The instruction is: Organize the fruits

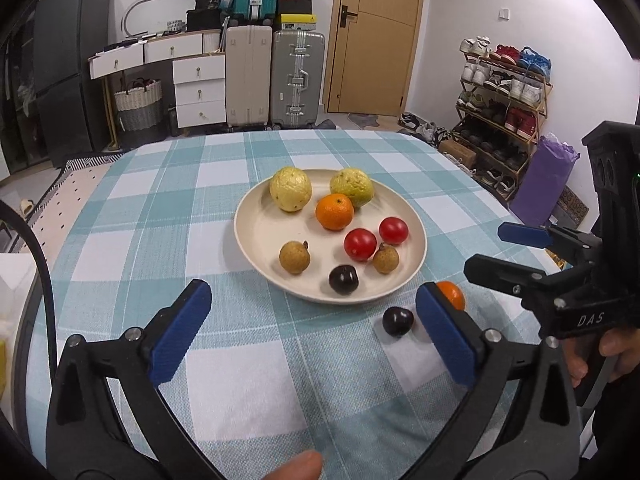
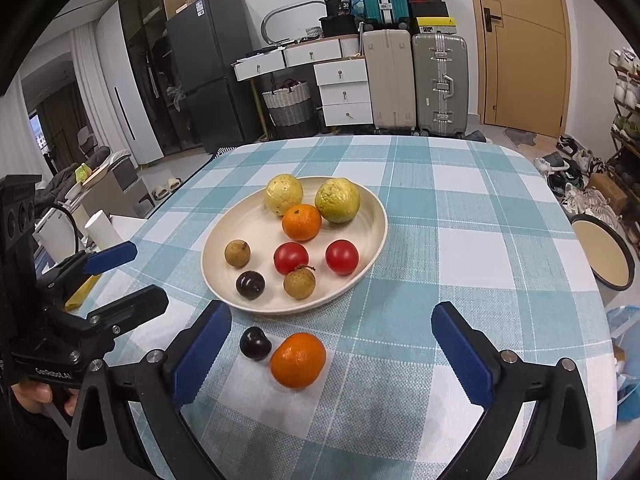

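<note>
- The plate is holding eight fruits; an orange and a plum are lying touching each other on the cloth, just in front of the plate.
- The right gripper is hanging wide open and empty, its fingers flanking both loose fruits.
- The left gripper is also gaping open, holding nothing, with the plum just inside its right finger.
- Judging by this, the last two pickups are pending; next, the right gripper is needing to centre on the orange alone, avoiding the plum, before closing.
</note>
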The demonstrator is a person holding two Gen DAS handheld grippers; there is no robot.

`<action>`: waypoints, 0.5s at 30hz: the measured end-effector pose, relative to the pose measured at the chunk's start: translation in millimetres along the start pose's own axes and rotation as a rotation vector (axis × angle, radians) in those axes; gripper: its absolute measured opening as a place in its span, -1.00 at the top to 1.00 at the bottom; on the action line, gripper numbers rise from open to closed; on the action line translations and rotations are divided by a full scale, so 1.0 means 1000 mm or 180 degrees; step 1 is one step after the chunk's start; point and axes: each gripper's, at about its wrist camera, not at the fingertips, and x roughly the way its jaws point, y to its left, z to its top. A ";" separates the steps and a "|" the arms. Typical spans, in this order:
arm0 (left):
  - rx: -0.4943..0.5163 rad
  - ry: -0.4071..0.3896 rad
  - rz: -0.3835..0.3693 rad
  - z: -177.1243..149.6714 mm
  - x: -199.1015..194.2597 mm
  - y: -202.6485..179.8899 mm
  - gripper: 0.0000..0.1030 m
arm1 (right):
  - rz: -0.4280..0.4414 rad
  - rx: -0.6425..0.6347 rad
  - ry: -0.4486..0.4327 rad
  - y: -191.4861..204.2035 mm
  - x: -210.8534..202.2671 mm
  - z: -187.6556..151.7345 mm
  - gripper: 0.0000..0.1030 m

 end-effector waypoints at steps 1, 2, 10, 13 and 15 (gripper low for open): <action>-0.0003 0.0018 0.0011 -0.002 0.000 0.000 -0.98 | 0.0000 0.0002 0.0006 0.000 0.000 -0.001 -0.99; -0.0002 0.0033 0.0014 -0.005 0.000 0.000 -0.98 | -0.0002 0.0007 0.0016 0.000 0.000 -0.002 -0.99; -0.0054 0.0087 -0.0006 -0.018 0.003 -0.002 -0.98 | -0.0088 -0.0079 0.0131 0.003 0.007 -0.010 -0.99; -0.0047 0.0130 -0.0006 -0.021 0.007 -0.003 -0.98 | -0.0099 -0.0129 0.0210 0.004 0.013 -0.014 -0.99; -0.0044 0.0153 -0.0014 -0.024 0.009 -0.004 -0.98 | -0.0129 -0.0163 0.0255 0.005 0.017 -0.016 -0.99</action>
